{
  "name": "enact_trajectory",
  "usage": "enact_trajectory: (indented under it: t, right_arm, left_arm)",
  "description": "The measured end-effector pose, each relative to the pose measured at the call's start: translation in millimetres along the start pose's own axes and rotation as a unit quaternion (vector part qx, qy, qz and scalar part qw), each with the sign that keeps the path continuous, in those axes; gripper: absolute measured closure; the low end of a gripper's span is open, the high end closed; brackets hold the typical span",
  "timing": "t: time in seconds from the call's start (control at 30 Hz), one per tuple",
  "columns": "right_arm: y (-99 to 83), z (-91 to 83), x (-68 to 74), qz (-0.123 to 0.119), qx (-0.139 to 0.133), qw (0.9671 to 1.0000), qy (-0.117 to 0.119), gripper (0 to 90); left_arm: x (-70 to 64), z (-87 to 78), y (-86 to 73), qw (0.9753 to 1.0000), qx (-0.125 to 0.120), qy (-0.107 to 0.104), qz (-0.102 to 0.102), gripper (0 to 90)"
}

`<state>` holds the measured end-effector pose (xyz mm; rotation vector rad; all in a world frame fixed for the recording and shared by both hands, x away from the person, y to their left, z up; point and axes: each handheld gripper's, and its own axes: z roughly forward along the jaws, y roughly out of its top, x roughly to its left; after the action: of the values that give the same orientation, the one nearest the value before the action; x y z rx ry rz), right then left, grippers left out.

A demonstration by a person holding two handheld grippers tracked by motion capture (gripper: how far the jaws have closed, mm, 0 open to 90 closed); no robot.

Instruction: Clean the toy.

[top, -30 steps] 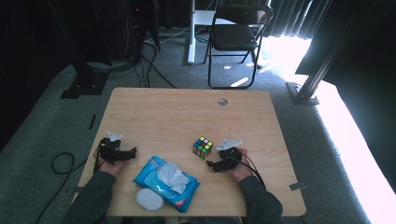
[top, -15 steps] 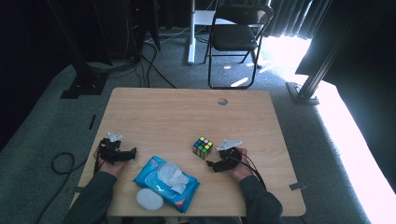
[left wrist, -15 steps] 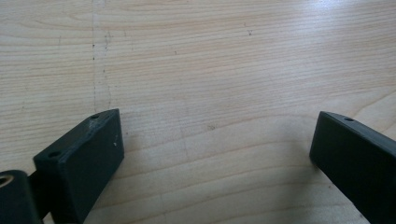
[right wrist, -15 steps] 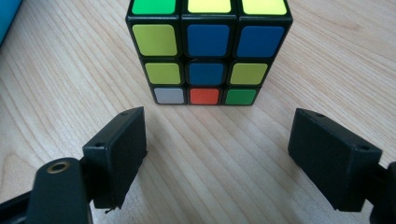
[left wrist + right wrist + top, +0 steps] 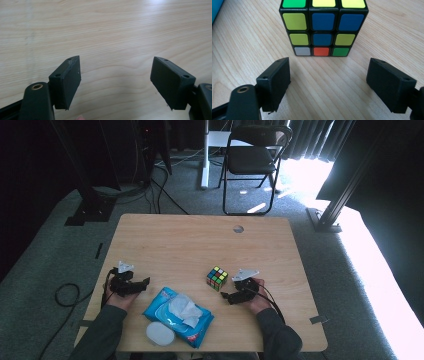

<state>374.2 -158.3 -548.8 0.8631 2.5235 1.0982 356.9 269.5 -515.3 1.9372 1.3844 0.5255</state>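
Observation:
A scrambled colour cube [image 5: 217,277] stands on the wooden table [image 5: 200,245], right of centre. My right gripper [image 5: 229,292] lies on the table just in front of it, held by a hand. In the right gripper view the cube [image 5: 323,27] sits a short way ahead of the right gripper [image 5: 329,62], whose jaws stand wide open with only bare wood between them. My left gripper [image 5: 142,285] rests near the table's left edge and points right. In the left gripper view the left gripper [image 5: 116,65] is open over bare wood.
A blue pack of wet wipes [image 5: 179,310] with a white wipe sticking out lies between the two hands near the front edge. A white round lid [image 5: 160,333] sits beside it. A folding chair [image 5: 252,157] stands beyond the table. A cable hole [image 5: 238,228] marks the far side.

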Motion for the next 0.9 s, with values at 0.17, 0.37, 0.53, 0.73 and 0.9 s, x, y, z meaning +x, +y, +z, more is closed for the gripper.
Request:
enact_trajectory:
  t: [0.17,0.37,0.53,0.73,0.9]
  right_arm:
    - [0.0,0.0,0.0,0.0,0.0,1.0,0.0,19.1]
    - [0.0,0.0,0.0,0.0,0.0,1.0,0.0,19.1]
    - [0.0,0.0,0.0,0.0,0.0,1.0,0.0,19.1]
    - [0.0,0.0,0.0,0.0,0.0,1.0,0.0,19.0]
    - [0.0,0.0,0.0,0.0,0.0,1.0,0.0,19.1]
  left_arm:
    - [-5.5,-13.4,5.2,0.9995,-0.013,-0.027,0.002,27.1]
    - [-9.9,-19.8,8.6,0.9989,-0.006,-0.045,0.007,27.2]
    - [-15.4,-27.9,13.3,0.9976,-0.02,-0.066,0.0,27.2]
    - [-24.4,-39.2,19.0,0.9954,-0.035,-0.089,0.008,27.1]
    - [-38.3,-45.9,23.7,0.9931,-0.039,-0.104,0.037,27.1]
